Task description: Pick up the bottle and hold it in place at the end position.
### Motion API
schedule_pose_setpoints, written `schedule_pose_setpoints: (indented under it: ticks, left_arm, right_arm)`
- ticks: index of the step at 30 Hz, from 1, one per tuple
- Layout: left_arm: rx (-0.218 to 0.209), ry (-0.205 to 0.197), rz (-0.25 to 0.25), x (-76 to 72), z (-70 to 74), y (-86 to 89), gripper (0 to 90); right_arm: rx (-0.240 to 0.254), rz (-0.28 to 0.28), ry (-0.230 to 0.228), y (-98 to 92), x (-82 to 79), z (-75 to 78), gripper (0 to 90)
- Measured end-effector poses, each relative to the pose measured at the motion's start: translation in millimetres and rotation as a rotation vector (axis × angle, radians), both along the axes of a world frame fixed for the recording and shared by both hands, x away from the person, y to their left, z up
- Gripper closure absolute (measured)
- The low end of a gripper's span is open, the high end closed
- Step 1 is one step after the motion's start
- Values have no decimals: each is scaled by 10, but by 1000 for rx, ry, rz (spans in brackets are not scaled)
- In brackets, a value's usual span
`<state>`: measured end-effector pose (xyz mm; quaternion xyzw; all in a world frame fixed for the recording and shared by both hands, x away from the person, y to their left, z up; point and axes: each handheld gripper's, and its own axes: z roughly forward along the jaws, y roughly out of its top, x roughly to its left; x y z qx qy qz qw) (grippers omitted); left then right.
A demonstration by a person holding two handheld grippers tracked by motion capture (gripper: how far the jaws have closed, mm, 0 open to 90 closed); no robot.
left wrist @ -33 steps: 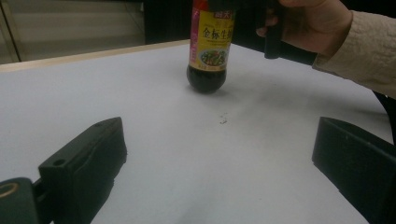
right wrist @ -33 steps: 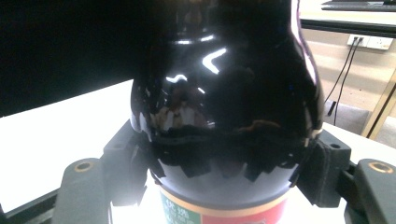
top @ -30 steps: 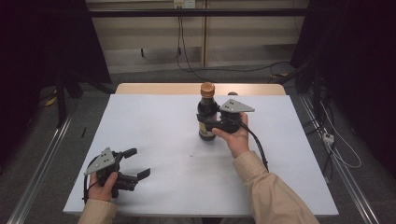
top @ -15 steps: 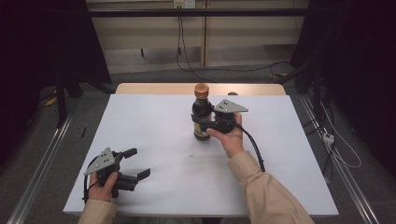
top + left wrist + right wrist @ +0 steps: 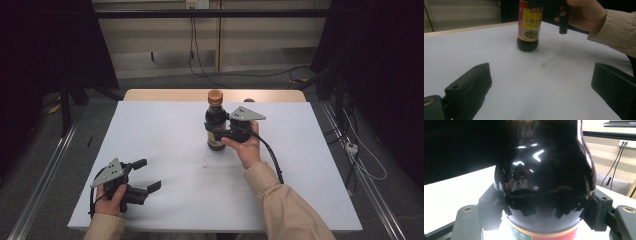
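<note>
My table is a white rectangular sheet [image 5: 165,135] with a pale wooden strip [image 5: 165,94] at its far edge. A dark glass sauce bottle with orange cap [image 5: 215,122] stands upright on it; a tiny dark speck [image 5: 542,64] lies nearby.

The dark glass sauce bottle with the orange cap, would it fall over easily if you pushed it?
Probably yes: the dark glass sauce bottle stands tall on a narrow base, so a push near its orange cap could tip it. Its glossy glass looks slippery and breakable, and likely heavy, since it looks full.

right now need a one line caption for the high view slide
Right gripper clamps a dark sauce bottle upright on the white table; left gripper rests open nearby.
</note>
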<state>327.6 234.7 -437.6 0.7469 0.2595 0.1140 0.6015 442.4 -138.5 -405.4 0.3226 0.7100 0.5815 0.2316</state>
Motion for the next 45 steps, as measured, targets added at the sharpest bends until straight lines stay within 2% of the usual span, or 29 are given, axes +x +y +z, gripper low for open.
schedule_pose_setpoints:
  ticks: [10,20,28,31,35,42,45]
  left_arm:
    - [1,2,3,2,-3,6,28]
    - [0,4,-1,-4,-6,-5,28]
    - [6,7,-3,-2,-16,-12,28]
    - [3,13,-2,-1,-22,-16,28]
    - [4,12,-4,-1,-21,-22,28]
    - [5,11,-4,-6,-22,-22,28]
    - [7,9,-6,-9,-18,-25,28]
  right_arm:
    - [5,10,-5,42,15,30,275]
    - [30,25,36,-33,43,9,274]
    - [20,83,42,-75,78,23,274]
    - [27,87,47,-88,87,21,274]
    - [10,105,50,-72,109,34,273]
    - [6,89,58,-56,107,37,271]
    - [1,63,59,-37,89,37,270]
